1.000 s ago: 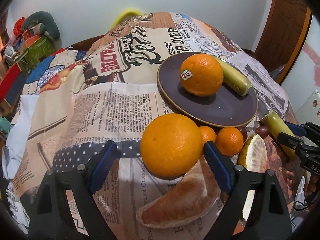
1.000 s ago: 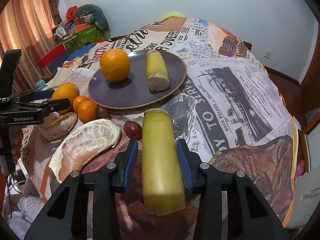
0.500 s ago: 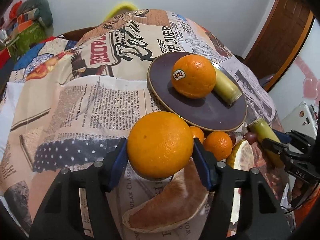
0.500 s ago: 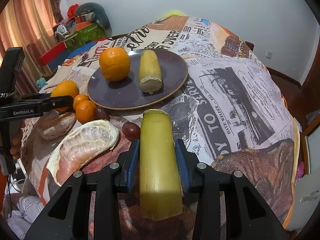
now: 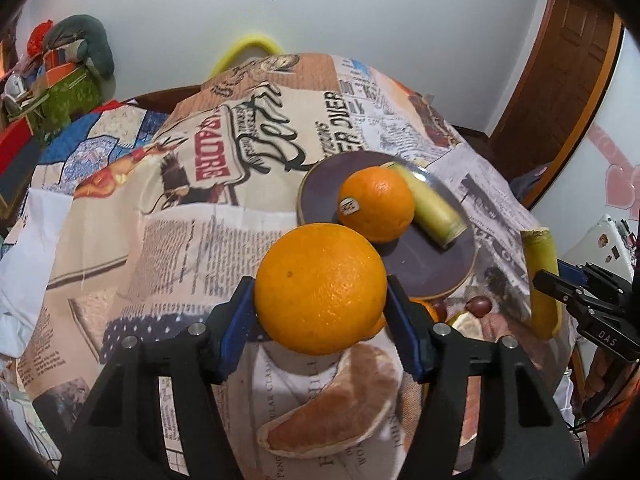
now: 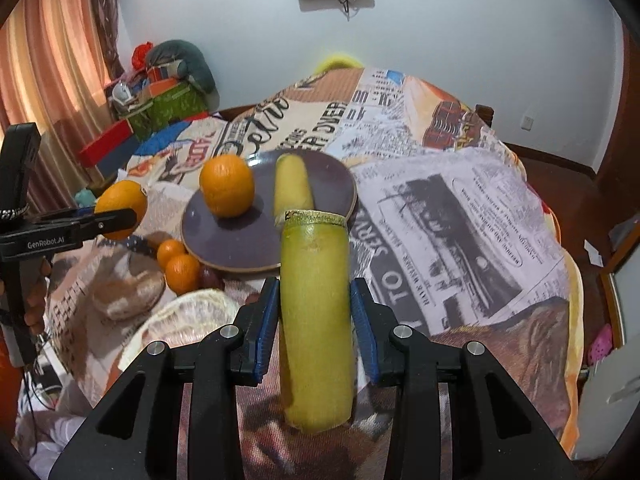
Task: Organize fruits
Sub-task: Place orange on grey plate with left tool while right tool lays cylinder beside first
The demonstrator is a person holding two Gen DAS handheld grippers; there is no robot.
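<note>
My left gripper (image 5: 320, 312) is shut on a large orange (image 5: 320, 288) and holds it above the table, just short of the dark round plate (image 5: 440, 276). The plate holds a stickered orange (image 5: 376, 204) and a yellow-green cane piece (image 5: 432, 210). My right gripper (image 6: 314, 316) is shut on a second yellow-green cane piece (image 6: 316, 312), lifted off the cloth in front of the plate (image 6: 240, 248). In the right wrist view the left gripper (image 6: 116, 220) with its orange (image 6: 120, 208) is at the left.
Two small tangerines (image 6: 178, 264), dark round fruits (image 6: 210, 276), a peeled pomelo half (image 6: 188, 320) and a pomelo wedge (image 5: 336, 412) lie near the plate on the newspaper-print cloth (image 5: 192, 248). Boxes and clutter (image 6: 160, 96) stand at the far left.
Both grippers have risen with their fruit off the table. The left one closed on the large orange and carried it toward the plate. The cane piece is now held clear of the cloth.
</note>
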